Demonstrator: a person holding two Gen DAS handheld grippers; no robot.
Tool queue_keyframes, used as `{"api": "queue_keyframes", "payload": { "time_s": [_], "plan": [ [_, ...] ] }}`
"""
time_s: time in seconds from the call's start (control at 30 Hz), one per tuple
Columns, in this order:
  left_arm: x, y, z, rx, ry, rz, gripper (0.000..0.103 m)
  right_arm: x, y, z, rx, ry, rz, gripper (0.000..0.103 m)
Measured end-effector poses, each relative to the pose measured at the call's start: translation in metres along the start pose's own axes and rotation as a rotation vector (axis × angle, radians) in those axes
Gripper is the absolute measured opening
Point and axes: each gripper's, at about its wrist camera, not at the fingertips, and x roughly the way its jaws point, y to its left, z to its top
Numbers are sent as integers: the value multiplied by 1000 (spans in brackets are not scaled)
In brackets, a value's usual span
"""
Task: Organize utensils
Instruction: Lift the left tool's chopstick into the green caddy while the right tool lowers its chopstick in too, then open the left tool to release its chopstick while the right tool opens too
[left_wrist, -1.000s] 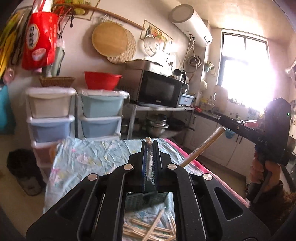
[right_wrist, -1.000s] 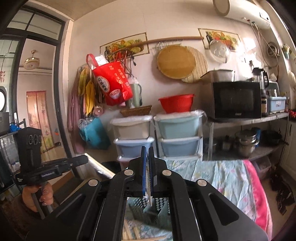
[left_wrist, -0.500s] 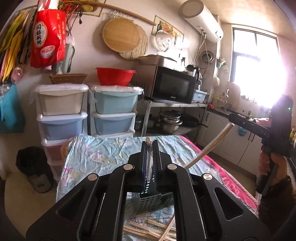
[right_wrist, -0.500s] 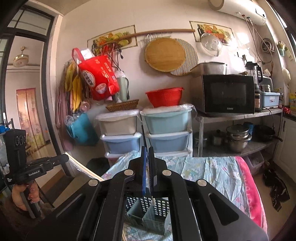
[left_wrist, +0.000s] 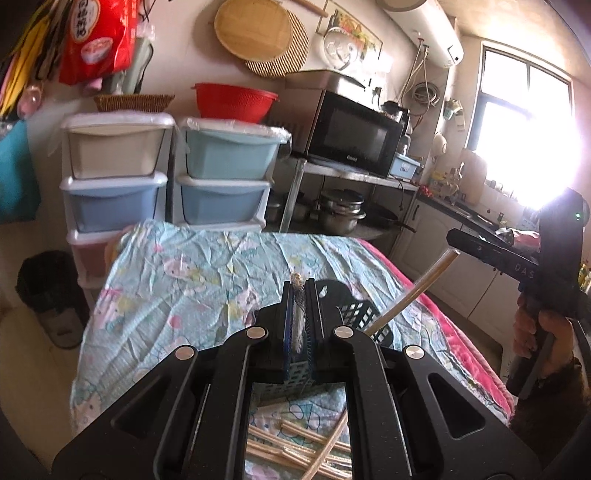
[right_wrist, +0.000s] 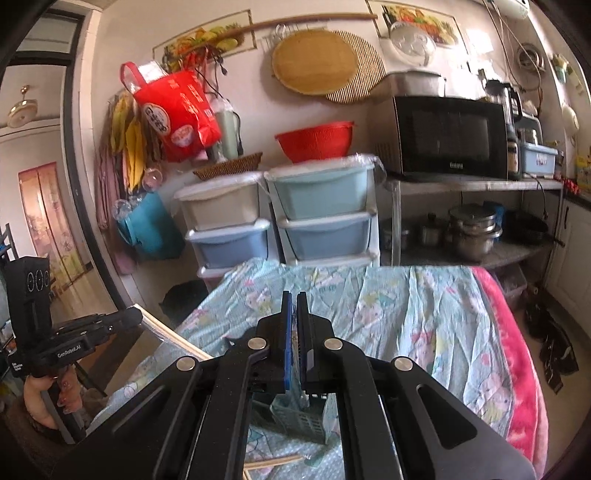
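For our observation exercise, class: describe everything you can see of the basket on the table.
The basket looks like blue-grey plastic, with lattice walls of small rectangular holes. Inner dividers appear to split it into compartments. It stands upright on the patterned cloth and is mostly hidden in both views. Chopsticks lie on the cloth just in front; whether any touches it cannot be told. Its contents are not visible.

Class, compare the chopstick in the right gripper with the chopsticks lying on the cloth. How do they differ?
1. The held chopstick slants in the air, its top end in the right gripper; the loose chopsticks lie flat on the cloth.
2. The held chopstick is single; the loose chopsticks form a crossed pile.
3. The held chopstick points down toward the basket; the loose chopsticks lie in front of it.
Shared: slim, pale sticks.
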Motion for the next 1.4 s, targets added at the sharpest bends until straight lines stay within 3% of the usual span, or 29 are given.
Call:
{"api": "queue_keyframes", "payload": {
  "time_s": [0.23, 0.3, 0.37, 0.47, 0.53, 0.77, 1.07, 1.4],
  "plan": [
    [12, 6, -12, -17, 32, 4, 4, 10, -13, -13, 56, 28, -14, 5],
    [13, 8, -14, -22, 33, 8, 4, 10, -17, -14, 69, 29, -17, 10],
    [14, 9, -15, -26, 33, 13, 4, 8, -19, -16, 70, 21, -29, 22],
    [13, 10, -17, -29, 30, 24, 8, 3, -22, -17, 78, 10, -37, 26],
    [8, 11, -18, -28, 15, 39, 21, -1, -25, -18, 80, 2, -43, 33],
    [-12, 17, -15, -46, -53, 72, 47, -17, -29, -24, 70, -31, -74, 54],
    [-45, 17, -17, -55, -158, 153, 90, -43, -21, -33, 22, -90, -119, 68],
    [-57, 21, -34, -76, -162, 189, 92, -60, -9, -50, 0, -96, -107, 71]
  ]
}}
